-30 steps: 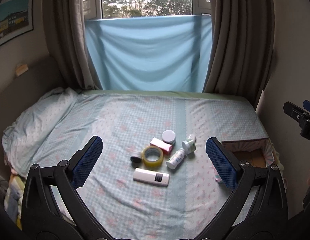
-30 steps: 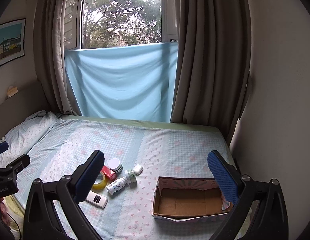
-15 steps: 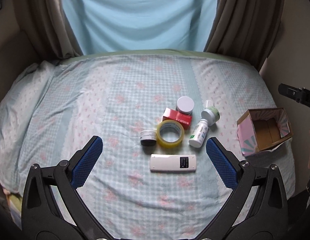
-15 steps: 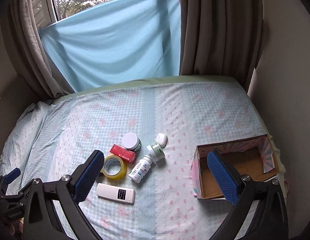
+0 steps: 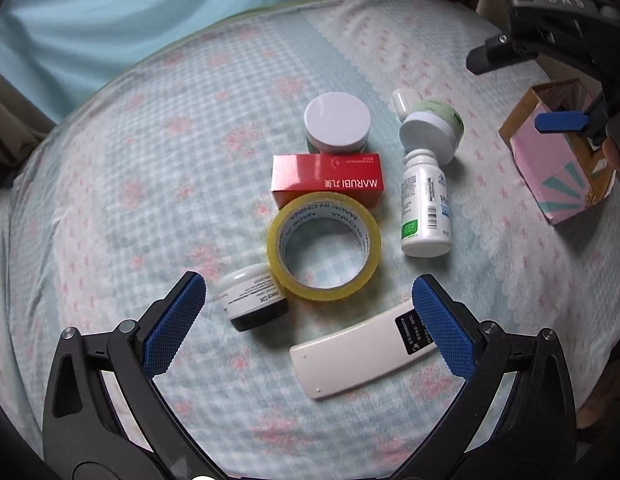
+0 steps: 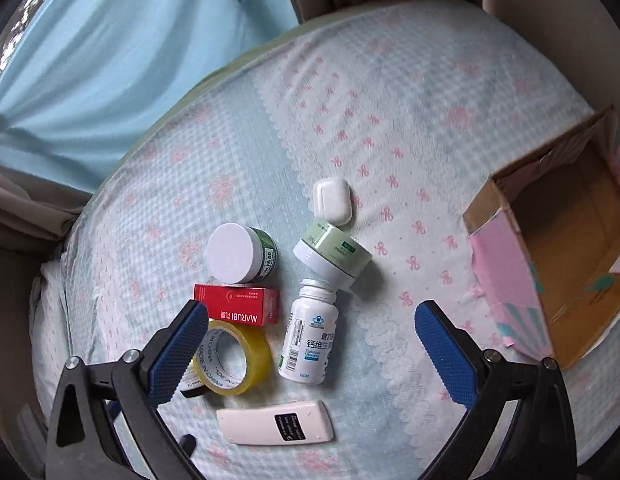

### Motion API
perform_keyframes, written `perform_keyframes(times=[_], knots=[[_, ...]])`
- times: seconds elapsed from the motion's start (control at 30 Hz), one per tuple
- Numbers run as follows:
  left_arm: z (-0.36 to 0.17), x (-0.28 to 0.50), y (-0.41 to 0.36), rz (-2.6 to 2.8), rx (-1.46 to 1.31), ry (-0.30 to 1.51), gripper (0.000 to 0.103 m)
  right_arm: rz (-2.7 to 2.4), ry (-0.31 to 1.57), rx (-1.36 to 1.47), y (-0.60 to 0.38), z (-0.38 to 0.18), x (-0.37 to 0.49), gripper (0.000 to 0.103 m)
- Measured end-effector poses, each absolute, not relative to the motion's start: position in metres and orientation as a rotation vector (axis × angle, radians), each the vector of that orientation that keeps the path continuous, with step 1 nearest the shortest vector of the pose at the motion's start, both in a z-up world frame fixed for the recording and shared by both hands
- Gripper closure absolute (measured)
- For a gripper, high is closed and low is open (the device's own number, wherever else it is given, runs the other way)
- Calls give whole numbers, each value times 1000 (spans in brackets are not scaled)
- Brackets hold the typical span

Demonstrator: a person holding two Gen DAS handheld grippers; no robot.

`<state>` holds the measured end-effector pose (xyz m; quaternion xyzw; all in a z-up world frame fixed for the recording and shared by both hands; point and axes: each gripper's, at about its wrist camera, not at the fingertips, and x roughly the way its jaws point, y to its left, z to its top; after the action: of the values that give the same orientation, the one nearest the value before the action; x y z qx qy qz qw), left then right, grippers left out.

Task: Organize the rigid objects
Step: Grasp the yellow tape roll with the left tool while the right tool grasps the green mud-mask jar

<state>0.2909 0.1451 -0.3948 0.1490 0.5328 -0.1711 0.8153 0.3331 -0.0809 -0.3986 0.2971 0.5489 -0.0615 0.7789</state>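
Glossy tape roll (image 5: 323, 246), cardboard box (image 6: 549, 276)

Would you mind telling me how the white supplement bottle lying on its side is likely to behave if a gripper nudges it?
The white supplement bottle is a cylinder lying on its side, so it would probably roll sideways. Its cap touches the pale green jar, which might shift too. The bedsheet looks soft, so rolling should stop soon.

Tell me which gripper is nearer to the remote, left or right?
Left. The left gripper hangs open right over the remote, one pad at its end. The right gripper is open over the bottle, the remote nearer the camera.
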Motion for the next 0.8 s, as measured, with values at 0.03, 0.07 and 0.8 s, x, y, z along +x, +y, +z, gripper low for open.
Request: perform_keyframes(times=[0.03, 0.07, 0.8], knots=[[-406, 296, 139, -375, 340, 1146, 1, -146, 1200, 694, -85, -411, 337, 0], [-416, 299, 135, -382, 358, 1157, 1, -158, 1211, 738, -87, -422, 344, 0], [-498, 356, 98, -415, 448, 1258, 5, -259, 1321, 1095, -105, -526, 395, 13]])
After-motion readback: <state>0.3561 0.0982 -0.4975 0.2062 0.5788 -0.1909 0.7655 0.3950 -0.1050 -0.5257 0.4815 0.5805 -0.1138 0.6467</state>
